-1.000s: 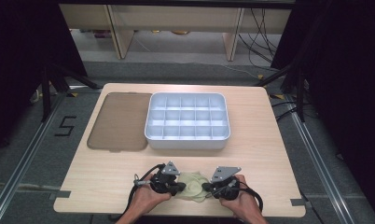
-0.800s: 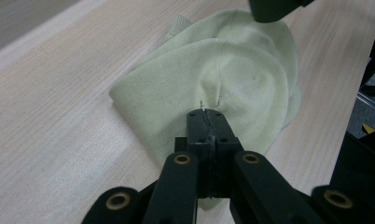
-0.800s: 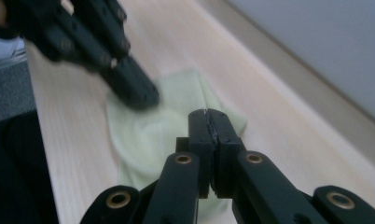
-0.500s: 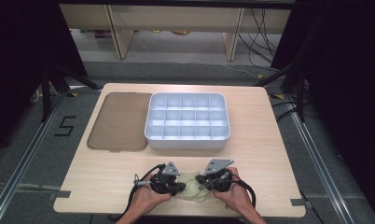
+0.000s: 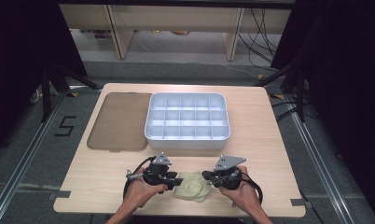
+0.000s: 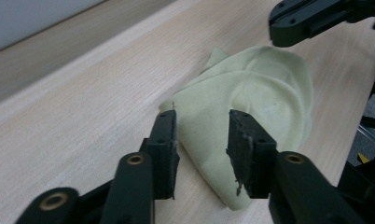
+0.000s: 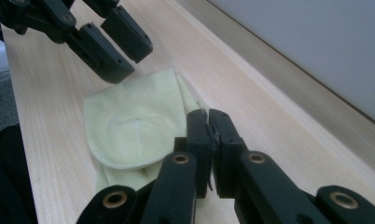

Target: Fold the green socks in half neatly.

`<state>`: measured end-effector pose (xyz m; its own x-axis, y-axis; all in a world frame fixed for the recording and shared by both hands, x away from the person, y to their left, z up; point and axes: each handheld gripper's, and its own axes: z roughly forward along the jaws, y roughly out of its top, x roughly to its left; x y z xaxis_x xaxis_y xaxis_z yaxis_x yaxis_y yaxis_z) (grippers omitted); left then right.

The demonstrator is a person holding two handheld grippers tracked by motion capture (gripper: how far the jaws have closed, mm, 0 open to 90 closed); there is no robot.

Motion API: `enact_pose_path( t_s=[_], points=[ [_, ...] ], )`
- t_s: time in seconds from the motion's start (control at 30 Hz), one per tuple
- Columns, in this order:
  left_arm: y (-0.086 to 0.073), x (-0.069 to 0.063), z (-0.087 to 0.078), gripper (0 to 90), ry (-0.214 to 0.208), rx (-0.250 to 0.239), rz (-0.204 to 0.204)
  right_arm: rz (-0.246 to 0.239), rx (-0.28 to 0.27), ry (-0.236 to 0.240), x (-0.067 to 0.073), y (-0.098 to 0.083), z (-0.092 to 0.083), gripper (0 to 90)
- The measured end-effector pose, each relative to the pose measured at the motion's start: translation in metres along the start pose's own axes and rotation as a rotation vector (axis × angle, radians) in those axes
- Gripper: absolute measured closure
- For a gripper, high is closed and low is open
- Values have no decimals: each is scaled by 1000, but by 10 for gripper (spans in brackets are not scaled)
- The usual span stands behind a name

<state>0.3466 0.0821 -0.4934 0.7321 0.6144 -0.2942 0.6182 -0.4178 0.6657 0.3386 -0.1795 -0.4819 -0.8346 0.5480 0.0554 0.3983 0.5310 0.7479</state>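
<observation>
A pale yellow-green folded cloth [image 5: 191,186] is lying on the light wood-grain table [image 5: 269,140]. The white plastic compartment tray [image 5: 187,120] is showing plain; the flat lid [image 5: 118,121] is looking translucent brown.

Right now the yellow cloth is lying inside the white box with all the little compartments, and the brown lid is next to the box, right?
Not quite. The pale yellow cloth lies on the wooden table, in front of the white compartment box, between the two grippers. The high view shows it. The brown lid is indeed next to the box.

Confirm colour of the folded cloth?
Pale yellow-green cloth, plain; clearest in the left gripper view.
</observation>
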Motion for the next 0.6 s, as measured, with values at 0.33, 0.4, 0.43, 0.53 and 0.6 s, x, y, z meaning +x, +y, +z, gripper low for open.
enact_pose_path(
  t_s=[0.33,0.4,0.43,0.53,0.6],
  points=[
    [1,4,4,483,29,38,-32,-4,6,-1,1,0,0,869],
    [2,4,7,459,31,28,-58,-9,-2,-6,2,0,1,867],
    [2,4,7,454,31,28,-58,-7,0,-2,3,0,1,867],
    [6,4,12,454,23,48,-43,-11,3,5,5,0,1,866],
    [7,5,13,455,21,59,-28,-12,5,5,6,0,1,866]
  ],
)
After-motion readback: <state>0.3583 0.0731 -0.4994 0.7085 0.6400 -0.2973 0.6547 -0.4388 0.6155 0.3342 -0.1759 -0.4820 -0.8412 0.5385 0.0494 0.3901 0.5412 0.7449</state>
